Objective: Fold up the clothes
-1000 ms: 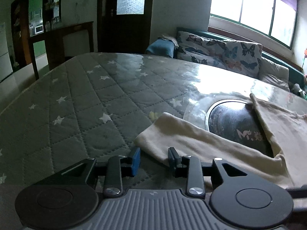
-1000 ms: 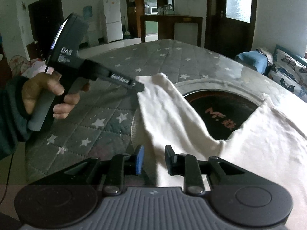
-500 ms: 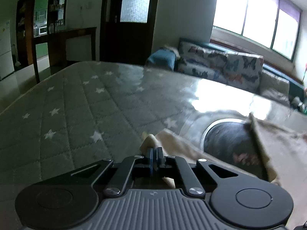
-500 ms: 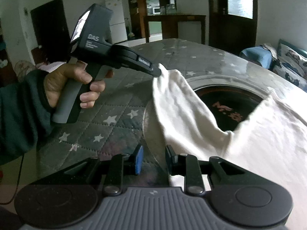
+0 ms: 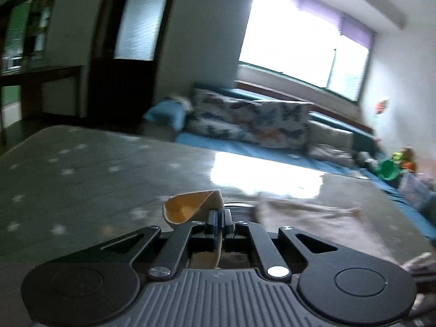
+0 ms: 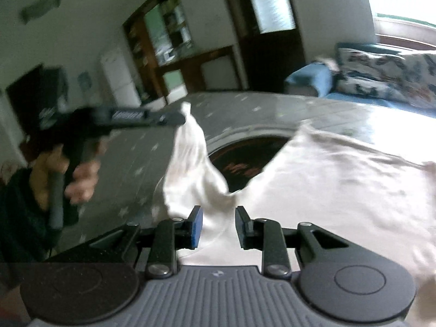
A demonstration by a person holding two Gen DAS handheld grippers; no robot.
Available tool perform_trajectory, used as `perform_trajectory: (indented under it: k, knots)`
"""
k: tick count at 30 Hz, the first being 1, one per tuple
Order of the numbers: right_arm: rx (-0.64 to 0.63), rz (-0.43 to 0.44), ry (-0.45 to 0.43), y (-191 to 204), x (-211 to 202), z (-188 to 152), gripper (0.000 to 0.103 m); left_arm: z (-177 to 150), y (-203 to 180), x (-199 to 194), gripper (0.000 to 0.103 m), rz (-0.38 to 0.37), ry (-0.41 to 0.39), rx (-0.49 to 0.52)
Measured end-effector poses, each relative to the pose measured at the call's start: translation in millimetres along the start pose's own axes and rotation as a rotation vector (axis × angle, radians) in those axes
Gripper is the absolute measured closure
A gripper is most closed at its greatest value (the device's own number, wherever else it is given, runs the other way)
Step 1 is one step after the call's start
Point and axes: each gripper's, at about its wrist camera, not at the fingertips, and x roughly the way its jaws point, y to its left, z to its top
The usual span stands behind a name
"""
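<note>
Left gripper pinched sleeve aloft | right gripper spread over shirt | best: lay sleeve flat across.

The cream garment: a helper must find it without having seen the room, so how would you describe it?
On the star-quilted table, over the dark round inset, lies the cream garment. Its sleeve is raised, pinched in the left gripper; it is the only cloth there.

garment on table w/ sleeve lifted left, sofa behind
</note>
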Motion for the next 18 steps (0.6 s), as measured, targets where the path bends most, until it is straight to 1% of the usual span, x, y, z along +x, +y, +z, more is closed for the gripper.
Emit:
perform_trajectory:
  k: [3,4,5,8,11,15,18]
  knots:
    - [0.084,-0.003,-0.050,-19,-16,1,0.077,-5,-32,-1,0.100,-0.086,0.005,0.032]
    - [0.119,0.000,-0.070,-27,-22,1,0.075,-9,-43,0,0.100,-0.108,0.009,0.053]
    - [0.162,0.008,-0.089,-36,-28,1,0.070,-13,-54,0,0.100,-0.130,0.013,0.075]
    - [0.267,0.034,-0.112,-57,-37,-3,0.068,-30,-83,8,0.100,-0.191,0.050,0.120]
    - [0.351,0.034,-0.097,-77,-37,-11,0.068,-53,-108,18,0.100,-0.223,0.099,0.197]
    - [0.457,0.055,-0.047,-98,-30,-26,0.066,-81,-127,26,0.100,-0.258,0.169,0.256]
    - [0.493,0.046,-0.003,-105,-23,-36,0.063,-95,-133,27,0.100,-0.277,0.199,0.271]
